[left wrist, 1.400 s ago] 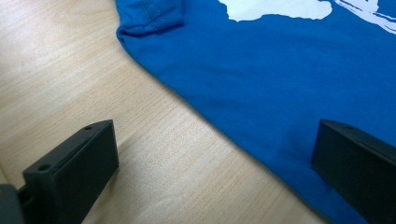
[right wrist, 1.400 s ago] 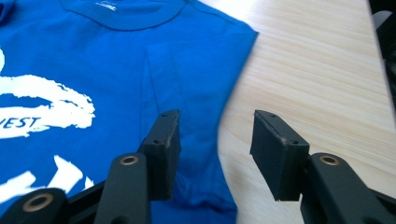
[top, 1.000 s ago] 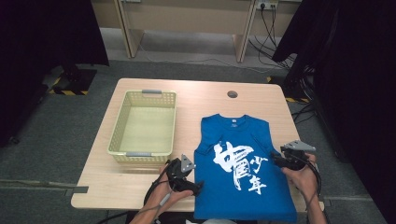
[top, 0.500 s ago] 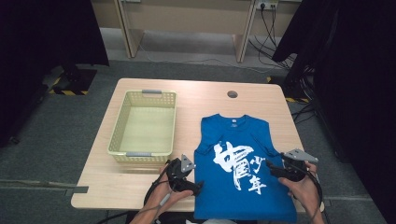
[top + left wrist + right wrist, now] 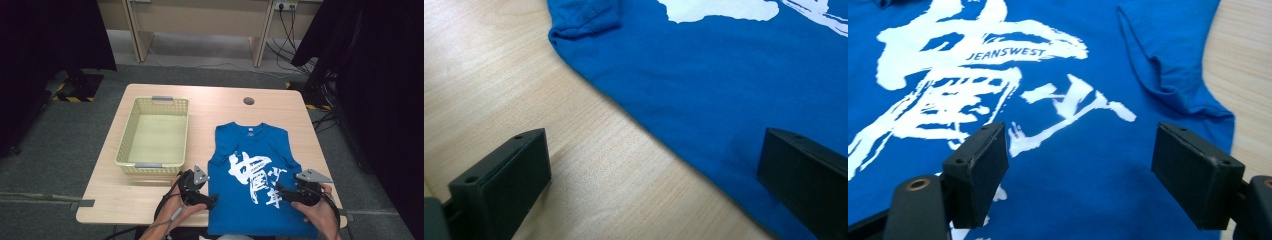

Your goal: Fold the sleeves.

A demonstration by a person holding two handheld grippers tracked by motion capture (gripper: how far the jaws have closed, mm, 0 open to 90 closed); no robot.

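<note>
Right gripper (image 5: 284, 190) slid inward over the blue printed cotton T-shirt (image 5: 255, 170), jaws just widened, empty; left gripper (image 5: 212, 200) wide at its hem, ready to fold.

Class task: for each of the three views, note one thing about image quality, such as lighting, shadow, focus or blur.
High view: the table is evenly lit, its surroundings fall into darkness. Left gripper view: wood grain sharp, soft shadow along the blue T-shirt edge. Right gripper view: the print reads clearly, the near black fingers look slightly soft.
</note>
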